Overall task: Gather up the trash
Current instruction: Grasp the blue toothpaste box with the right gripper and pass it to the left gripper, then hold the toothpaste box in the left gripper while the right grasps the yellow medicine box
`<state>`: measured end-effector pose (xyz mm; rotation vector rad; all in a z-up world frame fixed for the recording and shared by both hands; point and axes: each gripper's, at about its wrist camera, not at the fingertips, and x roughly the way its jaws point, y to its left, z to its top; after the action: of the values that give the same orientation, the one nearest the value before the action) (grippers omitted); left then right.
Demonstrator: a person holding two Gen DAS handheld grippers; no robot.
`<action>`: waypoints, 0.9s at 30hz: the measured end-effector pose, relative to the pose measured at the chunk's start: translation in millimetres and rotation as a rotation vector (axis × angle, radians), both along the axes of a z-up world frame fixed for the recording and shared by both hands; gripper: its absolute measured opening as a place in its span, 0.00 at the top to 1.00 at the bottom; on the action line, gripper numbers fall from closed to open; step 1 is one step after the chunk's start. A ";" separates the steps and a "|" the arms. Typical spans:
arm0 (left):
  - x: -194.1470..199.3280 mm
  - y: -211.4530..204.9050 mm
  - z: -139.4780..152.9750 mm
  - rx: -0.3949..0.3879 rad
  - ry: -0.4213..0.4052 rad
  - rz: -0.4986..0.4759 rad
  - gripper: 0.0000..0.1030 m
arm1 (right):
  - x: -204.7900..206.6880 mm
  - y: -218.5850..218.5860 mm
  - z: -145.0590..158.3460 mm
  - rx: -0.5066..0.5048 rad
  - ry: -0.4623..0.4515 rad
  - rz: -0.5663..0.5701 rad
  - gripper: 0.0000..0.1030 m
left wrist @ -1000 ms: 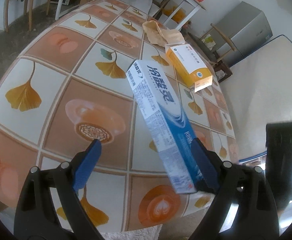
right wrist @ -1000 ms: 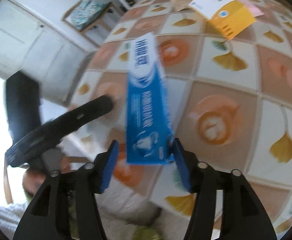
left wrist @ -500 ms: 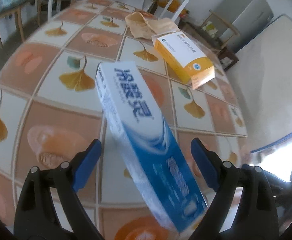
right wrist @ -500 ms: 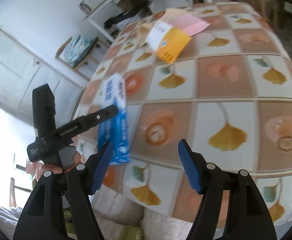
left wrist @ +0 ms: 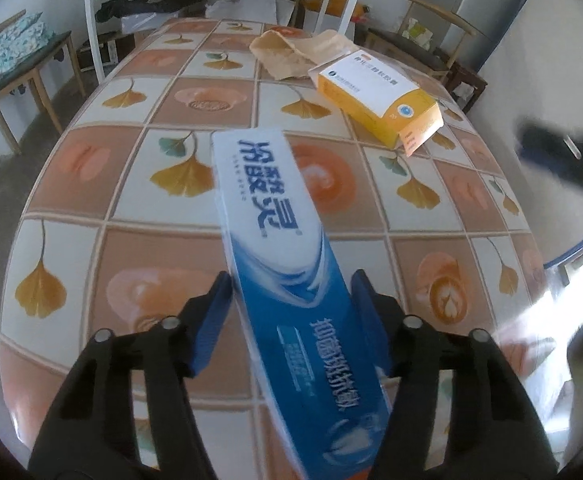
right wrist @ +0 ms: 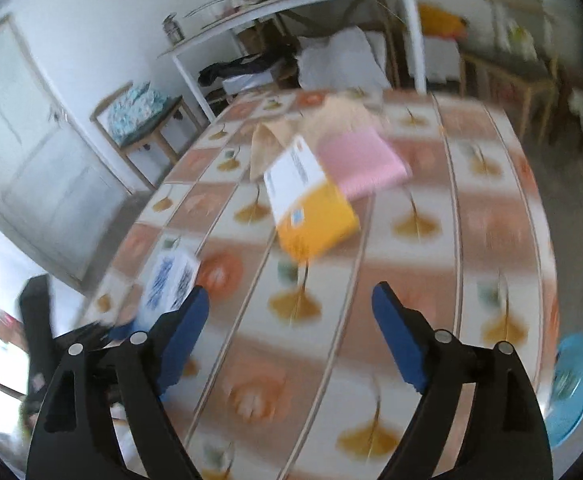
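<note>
A long blue and white toothpaste box (left wrist: 275, 240) hangs tilted above the tiled table (left wrist: 91, 160). My left gripper (left wrist: 291, 280) has it between its blue pads; the jaws are closing and both pads meet the box's sides. In the right wrist view the same toothpaste box (right wrist: 169, 280) shows blurred at the left, apart from my right gripper (right wrist: 291, 304). That gripper's jaws are opening, with nothing between them, over the table. A yellow and white carton (left wrist: 375, 98) lies farther back beside a crumpled brown paper bag (left wrist: 291, 52).
A pink sheet (right wrist: 361, 160) lies behind the yellow carton (right wrist: 311, 216). Off the table's right edge is a blue round container (right wrist: 573, 388). A wooden chair (left wrist: 15, 52) stands at the left, and a white table and clutter at the back.
The right gripper let go of the toothpaste box, opened wide and swung away to the right. The left gripper's pads closed in onto the box, which now points straighter ahead.
</note>
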<state>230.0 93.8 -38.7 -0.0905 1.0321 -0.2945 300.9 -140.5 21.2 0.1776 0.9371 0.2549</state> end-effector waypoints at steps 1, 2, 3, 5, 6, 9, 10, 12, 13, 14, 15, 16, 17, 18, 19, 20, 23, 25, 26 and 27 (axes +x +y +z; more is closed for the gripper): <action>-2.2 2.7 -0.5 -0.004 0.001 0.000 0.46 | 13.9 7.4 0.1 -0.040 -0.002 0.027 0.18; -3.6 6.1 -0.5 -0.010 0.002 0.000 0.46 | 26.5 16.1 -1.1 -0.088 0.000 0.049 0.17; -4.5 8.6 -0.7 -0.014 0.003 0.001 0.47 | 40.0 26.0 -3.9 -0.159 0.003 0.060 0.17; -6.5 12.9 -0.6 -0.021 0.003 0.004 0.47 | 71.3 46.1 -16.5 -0.313 0.014 0.086 0.17; -7.4 14.7 -0.7 -0.024 0.003 0.005 0.48 | 79.8 51.5 -20.8 -0.351 0.020 0.099 0.17; -8.7 19.2 -0.9 -0.033 0.002 0.008 0.48 | 104.8 68.0 -37.3 -0.470 0.040 0.125 0.17; -9.1 20.7 -1.0 -0.038 0.002 0.008 0.48 | 111.3 74.1 -43.7 -0.502 0.057 0.147 0.17; -9.0 22.2 -1.0 -0.044 0.002 0.010 0.49 | 117.1 80.9 -52.1 -0.555 0.075 0.159 0.17; -9.2 22.9 -0.9 -0.047 0.002 0.009 0.49 | 119.8 84.0 -56.7 -0.585 0.086 0.165 0.17; -9.5 23.0 -1.1 -0.048 0.000 0.009 0.49 | 120.8 85.5 -59.5 -0.603 0.095 0.167 0.23; -10.0 22.8 -1.4 -0.048 -0.001 0.009 0.49 | 120.3 86.8 -60.4 -0.617 0.097 0.167 0.32; -10.5 23.3 -1.5 -0.051 -0.002 0.010 0.49 | 117.6 88.2 -61.4 -0.628 0.103 0.163 0.32; -10.9 23.7 -1.4 -0.054 -0.002 0.011 0.49 | 115.1 88.3 -61.0 -0.629 0.102 0.162 0.33; -10.5 24.2 -1.7 -0.057 -0.003 0.013 0.49 | 111.6 89.1 -59.6 -0.624 0.099 0.167 0.33; -10.7 24.8 -2.0 -0.060 -0.004 0.014 0.49 | 106.5 89.7 -58.0 -0.622 0.095 0.173 0.33; -11.2 25.3 -2.2 -0.062 -0.004 0.015 0.49 | 100.4 91.3 -56.0 -0.624 0.092 0.175 0.33; -13.0 27.1 -1.9 -0.074 -0.004 0.023 0.49 | 78.9 90.2 -45.9 -0.573 0.090 0.175 0.33; -14.4 28.9 -1.8 -0.086 0.001 0.028 0.49 | 57.4 82.5 -36.7 -0.475 0.113 0.160 0.33; -15.1 30.2 -1.9 -0.096 0.004 0.030 0.49 | 45.2 76.9 -33.9 -0.420 0.137 0.151 0.33; -15.7 31.0 -1.9 -0.103 0.007 0.030 0.49 | 35.7 73.0 -32.7 -0.385 0.151 0.141 0.33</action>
<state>214.3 124.9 -40.7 -0.2001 1.0215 -0.3201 336.6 -67.6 -11.5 -0.2276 1.1320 0.1877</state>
